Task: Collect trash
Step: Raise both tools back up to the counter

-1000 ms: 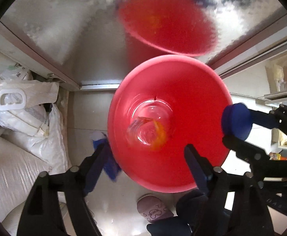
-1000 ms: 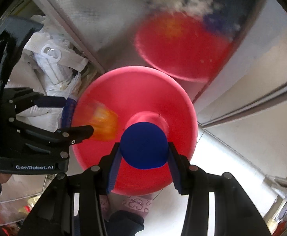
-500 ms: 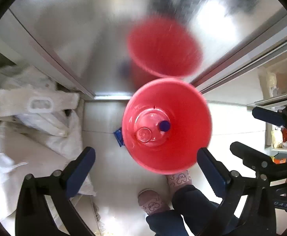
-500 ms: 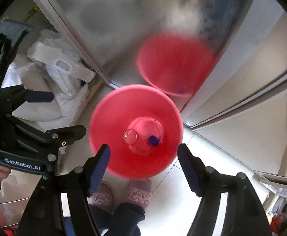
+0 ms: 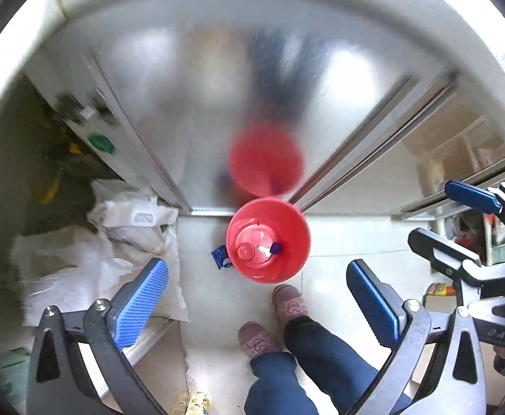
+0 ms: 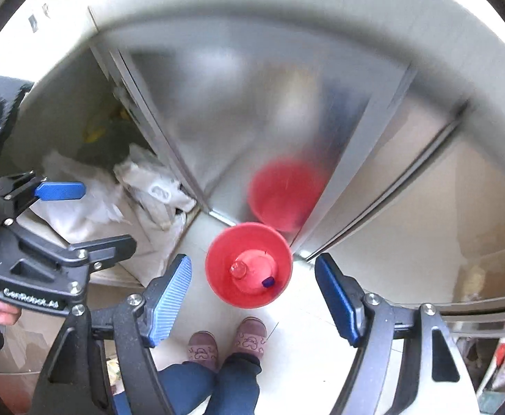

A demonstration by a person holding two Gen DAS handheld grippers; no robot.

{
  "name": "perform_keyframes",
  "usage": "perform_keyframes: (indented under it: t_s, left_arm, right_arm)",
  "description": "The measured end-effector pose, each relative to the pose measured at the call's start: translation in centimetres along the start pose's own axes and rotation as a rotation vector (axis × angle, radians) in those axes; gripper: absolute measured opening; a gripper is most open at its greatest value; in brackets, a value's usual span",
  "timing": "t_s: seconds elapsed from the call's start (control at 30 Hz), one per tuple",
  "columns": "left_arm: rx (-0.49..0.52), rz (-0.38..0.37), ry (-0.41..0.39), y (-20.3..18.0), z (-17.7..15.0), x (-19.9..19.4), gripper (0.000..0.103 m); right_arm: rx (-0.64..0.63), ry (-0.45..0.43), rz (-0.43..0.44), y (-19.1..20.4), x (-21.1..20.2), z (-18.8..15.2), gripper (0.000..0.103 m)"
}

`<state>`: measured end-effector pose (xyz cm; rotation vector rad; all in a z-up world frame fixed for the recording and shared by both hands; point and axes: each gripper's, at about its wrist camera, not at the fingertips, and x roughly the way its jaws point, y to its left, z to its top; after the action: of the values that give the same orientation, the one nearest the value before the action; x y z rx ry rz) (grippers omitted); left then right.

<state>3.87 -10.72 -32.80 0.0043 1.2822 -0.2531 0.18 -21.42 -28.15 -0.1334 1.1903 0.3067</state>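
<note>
Both tools, left [image 5: 257,307] and right [image 6: 254,299], are held wide open, empty, above the red bin [image 5: 268,240] holding a clear bottle [image 5: 246,251] and blue cap [image 5: 276,248].

white sacks [image 5: 114,242] left | frosted glass door [image 5: 217,86] behind | slippers [image 6: 249,340] on floor

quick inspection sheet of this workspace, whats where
surface: pale tiled floor, glossy
job's things: red bin on the floor by the metal door; clear bottle and blue cap lie inside it
clutter: blue wrapper on the floor beside the bin; white sacks to one side
grippers: left tongs open, empty; right tongs open, empty
cables: nothing seen
surroundings: metal door reflecting the bin; person's slippers
</note>
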Motion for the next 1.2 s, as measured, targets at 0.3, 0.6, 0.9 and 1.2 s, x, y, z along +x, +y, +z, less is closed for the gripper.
perform_keyframes:
  t_s: [0.3, 0.6, 0.9, 1.2]
  left_arm:
    - [-0.044, 0.010, -0.101, 0.8, 1.2, -11.9, 0.102]
    - [-0.069, 0.043, -0.232, 2.3, 4.2, -20.7, 0.103]
    - [-0.123, 0.137, -0.346, 5.0, 9.3, -26.5, 0.103]
    - [-0.236, 0.191, -0.366, 8.5, 14.0, -27.3, 0.103]
  right_arm:
    - [0.051, -0.070, -0.025, 1.3, -10.7, 2.6, 0.072]
    - [0.034, -0.169, -0.032, 2.6, -17.0, 6.7, 0.072]
    - [0.000, -0.256, -0.008, 3.1, -19.2, 13.0, 0.075]
    - [-0.089, -0.286, 0.018, 2.8, -17.8, 20.1, 0.081]
